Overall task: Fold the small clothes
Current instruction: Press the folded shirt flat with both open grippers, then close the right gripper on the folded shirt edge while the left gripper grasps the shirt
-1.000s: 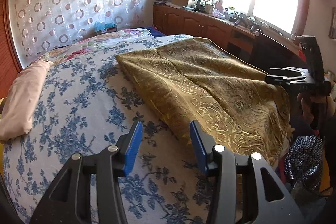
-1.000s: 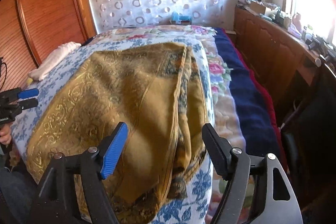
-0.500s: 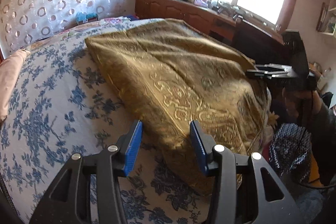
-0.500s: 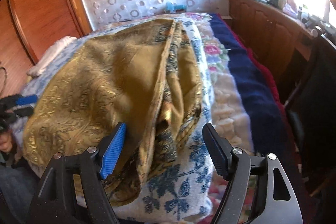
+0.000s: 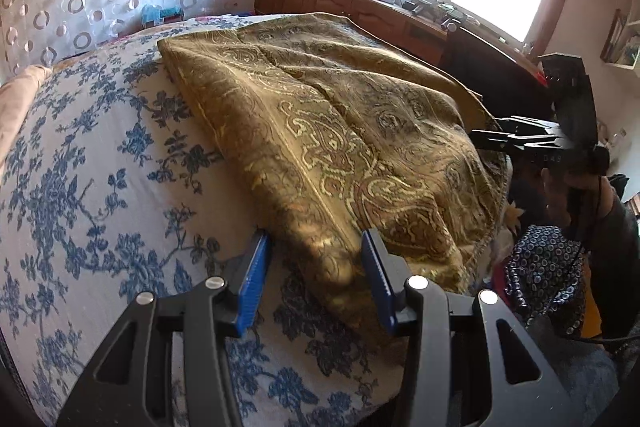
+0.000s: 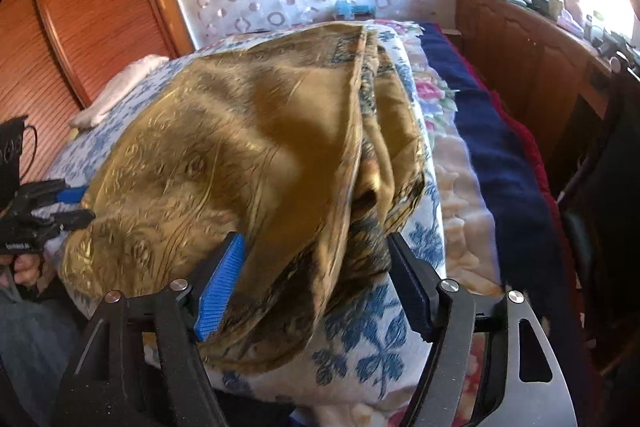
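Observation:
A gold paisley cloth (image 5: 340,131) lies folded on the blue-flowered bedspread (image 5: 92,179), reaching the near edge of the bed. My left gripper (image 5: 312,275) is open, its blue pads on either side of the cloth's near left corner. My right gripper (image 6: 316,275) is open too, its jaws on either side of the cloth's layered near right corner (image 6: 304,267). The cloth (image 6: 240,147) fills the middle of the right wrist view. Each gripper shows in the other's view: the right one (image 5: 532,139) and the left one (image 6: 44,211).
A pink pillow (image 5: 16,107) lies at the far left of the bed. A wooden cabinet (image 5: 360,7) with clutter runs under the window. A wooden wardrobe (image 6: 88,11) stands on the left. A dark blue blanket (image 6: 504,163) hangs along the bed's right side.
Both grippers have moved forward to the cloth's near corners, so that the fabric now sits between their open jaws. The cloth itself lies as before.

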A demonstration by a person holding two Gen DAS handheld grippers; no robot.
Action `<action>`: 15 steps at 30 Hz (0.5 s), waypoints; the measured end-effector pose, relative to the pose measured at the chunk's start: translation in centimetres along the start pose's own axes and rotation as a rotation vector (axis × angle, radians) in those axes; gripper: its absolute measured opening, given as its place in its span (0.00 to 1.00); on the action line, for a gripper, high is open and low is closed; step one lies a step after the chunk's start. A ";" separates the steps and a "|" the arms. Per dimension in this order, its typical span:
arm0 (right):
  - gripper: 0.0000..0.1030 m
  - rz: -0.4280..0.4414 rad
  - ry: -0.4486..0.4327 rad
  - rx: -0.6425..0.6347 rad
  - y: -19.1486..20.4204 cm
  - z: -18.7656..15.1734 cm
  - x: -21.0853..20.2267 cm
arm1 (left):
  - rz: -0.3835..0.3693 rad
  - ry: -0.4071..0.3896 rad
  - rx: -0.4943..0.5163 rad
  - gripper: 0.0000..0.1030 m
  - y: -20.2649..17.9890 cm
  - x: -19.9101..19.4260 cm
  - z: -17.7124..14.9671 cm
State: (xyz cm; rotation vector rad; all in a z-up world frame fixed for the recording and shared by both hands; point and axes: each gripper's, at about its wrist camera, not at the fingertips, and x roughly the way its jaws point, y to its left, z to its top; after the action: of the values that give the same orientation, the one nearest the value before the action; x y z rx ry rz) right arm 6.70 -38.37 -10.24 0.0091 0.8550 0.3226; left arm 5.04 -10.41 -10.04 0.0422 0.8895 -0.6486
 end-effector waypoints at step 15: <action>0.06 0.095 -0.142 0.117 -1.2 0.3 -2.4 | -0.072 -0.121 0.018 0.01 -1.1 -3.3 1.0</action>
State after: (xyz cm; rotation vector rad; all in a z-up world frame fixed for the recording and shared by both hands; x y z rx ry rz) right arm 5.81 -40.10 -8.46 0.1798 0.7326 0.3562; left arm 3.70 -9.93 -6.75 -0.0126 0.7708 -0.7186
